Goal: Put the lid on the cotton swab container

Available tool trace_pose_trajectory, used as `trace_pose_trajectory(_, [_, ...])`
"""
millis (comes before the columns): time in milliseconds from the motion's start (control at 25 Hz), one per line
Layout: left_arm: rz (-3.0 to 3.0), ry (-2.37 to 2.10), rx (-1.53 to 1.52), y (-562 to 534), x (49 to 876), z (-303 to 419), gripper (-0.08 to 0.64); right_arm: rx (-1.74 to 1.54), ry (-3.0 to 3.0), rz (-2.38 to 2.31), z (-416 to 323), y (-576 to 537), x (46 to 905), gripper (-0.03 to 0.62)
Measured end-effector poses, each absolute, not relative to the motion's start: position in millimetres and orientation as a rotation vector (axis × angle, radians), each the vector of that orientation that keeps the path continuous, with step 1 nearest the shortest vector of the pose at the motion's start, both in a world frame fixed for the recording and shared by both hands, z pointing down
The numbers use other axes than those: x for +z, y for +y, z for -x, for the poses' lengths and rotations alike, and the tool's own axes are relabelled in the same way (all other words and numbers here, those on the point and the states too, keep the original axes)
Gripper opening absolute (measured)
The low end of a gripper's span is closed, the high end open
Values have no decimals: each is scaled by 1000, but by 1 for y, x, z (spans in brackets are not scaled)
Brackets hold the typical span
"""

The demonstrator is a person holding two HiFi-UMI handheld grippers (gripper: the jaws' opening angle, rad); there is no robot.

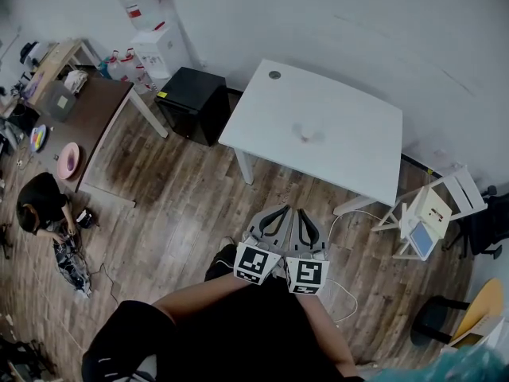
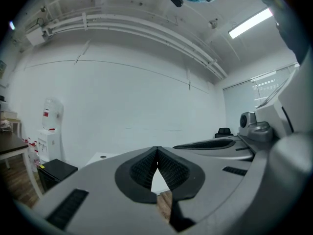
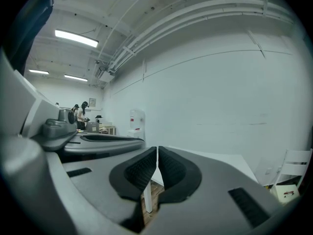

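Observation:
A small pale container (image 1: 307,132), likely the cotton swab container, stands near the middle of the white table (image 1: 350,146); it is too small to make out a lid. My left gripper (image 1: 273,219) and right gripper (image 1: 305,223) are held side by side over the wooden floor, well short of the table. Both are shut with nothing between the pads. In the left gripper view the left gripper (image 2: 156,153) points at the white wall, with the table (image 2: 102,156) low at left. In the right gripper view the right gripper (image 3: 157,153) has its pads pressed together.
A black cabinet (image 1: 191,102) stands left of the table, with a water dispenser (image 1: 155,42) behind it. A brown desk (image 1: 79,122) and a crouching person (image 1: 44,205) are at far left. White folding chairs (image 1: 433,213) stand right of the table.

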State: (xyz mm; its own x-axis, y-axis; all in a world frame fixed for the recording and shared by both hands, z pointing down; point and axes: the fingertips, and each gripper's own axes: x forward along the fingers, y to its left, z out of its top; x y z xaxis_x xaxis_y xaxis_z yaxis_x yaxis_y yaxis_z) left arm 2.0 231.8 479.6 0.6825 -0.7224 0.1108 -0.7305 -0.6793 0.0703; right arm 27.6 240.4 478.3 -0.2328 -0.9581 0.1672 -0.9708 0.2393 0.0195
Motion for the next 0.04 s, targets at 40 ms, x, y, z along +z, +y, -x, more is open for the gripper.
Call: trace_pose_trajectory(40, [-2781, -1207, 116, 232, 479, -3, 12, 130, -2357, -1844, -28, 241, 478, 37])
